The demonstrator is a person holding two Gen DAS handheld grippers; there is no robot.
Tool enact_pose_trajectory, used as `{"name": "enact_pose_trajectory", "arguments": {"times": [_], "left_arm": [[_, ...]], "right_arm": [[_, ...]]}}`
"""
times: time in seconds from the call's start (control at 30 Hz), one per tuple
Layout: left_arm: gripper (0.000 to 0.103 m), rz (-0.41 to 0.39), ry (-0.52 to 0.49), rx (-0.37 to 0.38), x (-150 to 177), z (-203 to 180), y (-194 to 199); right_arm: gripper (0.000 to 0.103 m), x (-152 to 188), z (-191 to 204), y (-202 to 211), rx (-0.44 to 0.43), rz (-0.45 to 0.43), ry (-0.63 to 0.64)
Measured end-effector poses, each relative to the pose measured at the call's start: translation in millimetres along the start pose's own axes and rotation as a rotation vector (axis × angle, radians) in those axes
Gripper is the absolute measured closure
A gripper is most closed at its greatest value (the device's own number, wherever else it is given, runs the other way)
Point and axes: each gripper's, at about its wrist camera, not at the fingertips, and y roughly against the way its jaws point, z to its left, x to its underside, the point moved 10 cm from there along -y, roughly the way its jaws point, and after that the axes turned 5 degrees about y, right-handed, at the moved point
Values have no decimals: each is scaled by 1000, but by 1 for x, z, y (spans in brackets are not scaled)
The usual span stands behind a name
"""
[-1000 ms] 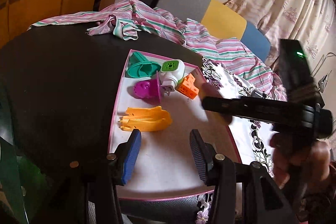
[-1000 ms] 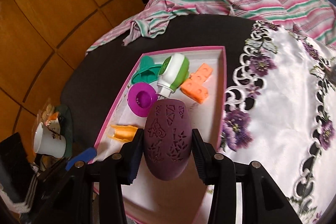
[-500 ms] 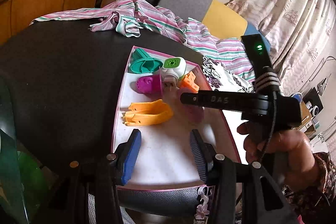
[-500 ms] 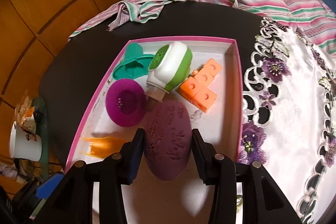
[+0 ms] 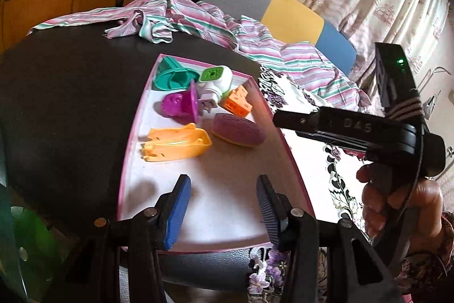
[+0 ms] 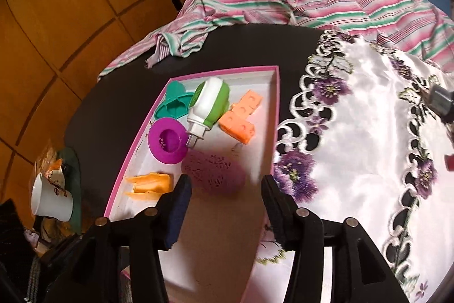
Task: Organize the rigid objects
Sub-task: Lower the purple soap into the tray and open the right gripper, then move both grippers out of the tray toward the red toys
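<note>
The right hand-held gripper [image 6: 225, 199] is opening, the purple oval scrubber [image 6: 214, 171] released inside the pink tray [image 6: 276, 104], beside the orange blocks [image 6: 241, 118]. Left hand-held gripper [image 5: 221, 202] hangs open. Next: fetching another item.

Purple oval piece [image 6: 213, 173], a second ago clamped between the right gripper [image 6: 225, 206] pads, now lies free in the tray [image 6: 273, 115] just beyond the fingertips. Jaws opening, nothing between them. Gripper drawn back.
</note>
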Motion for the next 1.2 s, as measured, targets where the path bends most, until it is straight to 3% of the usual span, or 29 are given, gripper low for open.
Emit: {"name": "enact_pose_trajectory", "arguments": {"times": [0.4,1.2], "left_arm": [[55,24,-40,39,7,-25,-2],[55,105,-199,119,30,-101,-18]], "right_arm": [[45,12,-37,27,62,-18,-30],[45,44,-155,63,241,-9,-178]]}}
